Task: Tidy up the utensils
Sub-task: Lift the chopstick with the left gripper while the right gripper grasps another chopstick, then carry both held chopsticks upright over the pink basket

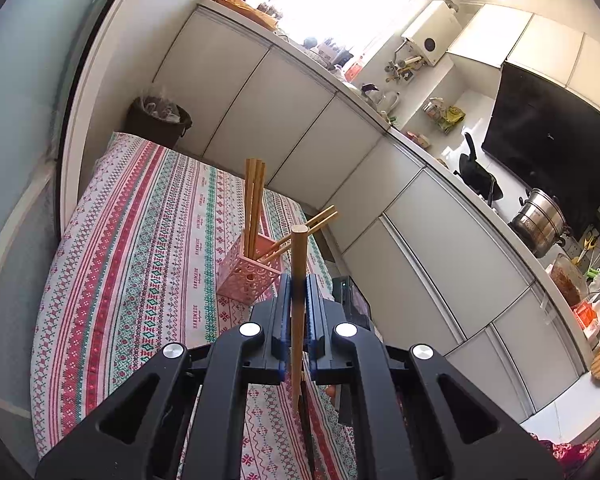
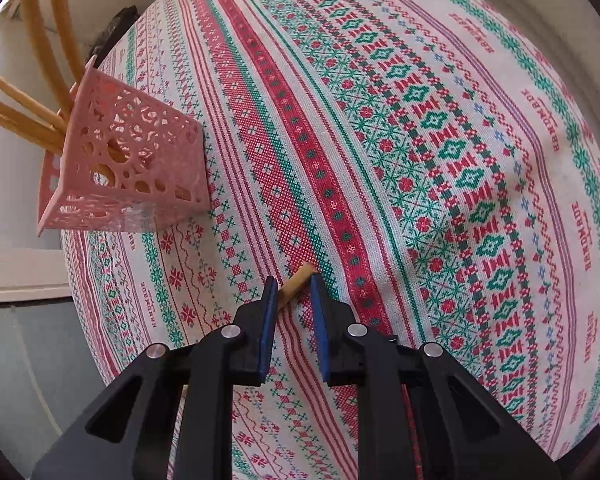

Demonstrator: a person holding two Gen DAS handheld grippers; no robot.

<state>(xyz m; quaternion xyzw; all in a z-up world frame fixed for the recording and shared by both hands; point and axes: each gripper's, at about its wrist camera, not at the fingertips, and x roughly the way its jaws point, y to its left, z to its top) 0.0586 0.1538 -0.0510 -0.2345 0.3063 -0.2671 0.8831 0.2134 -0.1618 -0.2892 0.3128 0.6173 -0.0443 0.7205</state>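
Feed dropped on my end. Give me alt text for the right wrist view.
The right hand-held gripper points down at a patterned tablecloth, its blue pads slightly apart around the end of a wooden chopstick lying there. At upper left, a pink perforated holder holds more chopsticks.

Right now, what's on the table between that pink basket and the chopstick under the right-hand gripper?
Only patterned tablecloth. In the right wrist view, nothing else lies between the pink basket and the chopstick.
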